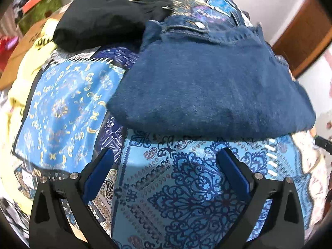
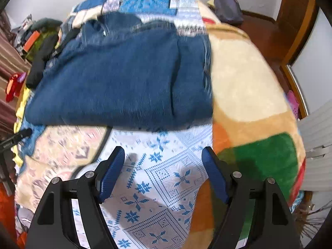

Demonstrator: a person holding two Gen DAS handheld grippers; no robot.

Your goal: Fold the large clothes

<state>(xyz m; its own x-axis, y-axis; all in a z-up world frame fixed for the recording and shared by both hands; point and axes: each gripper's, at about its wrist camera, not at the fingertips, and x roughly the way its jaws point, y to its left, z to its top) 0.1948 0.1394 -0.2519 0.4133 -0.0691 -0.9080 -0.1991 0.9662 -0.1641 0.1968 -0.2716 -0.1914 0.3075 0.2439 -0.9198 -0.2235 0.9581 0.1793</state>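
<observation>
Folded blue jeans (image 1: 211, 87) lie in a thick stack on a patterned blue bedspread (image 1: 62, 112), waistband and button at the far side. They also show in the right wrist view (image 2: 124, 78), slightly blurred. My left gripper (image 1: 166, 155) is open and empty, just short of the jeans' near folded edge, above the bedspread. My right gripper (image 2: 164, 155) is open and empty, near the jeans' near edge over a white-and-blue patch of the spread (image 2: 157, 186).
A folded black garment (image 1: 103, 14) lies behind the jeans at left, beside a yellow cloth (image 1: 27, 66). A beige, orange and green blanket (image 2: 249, 95) covers the bed's right side. A wooden headboard (image 2: 290, 31) and clutter (image 2: 31, 37) stand around the bed.
</observation>
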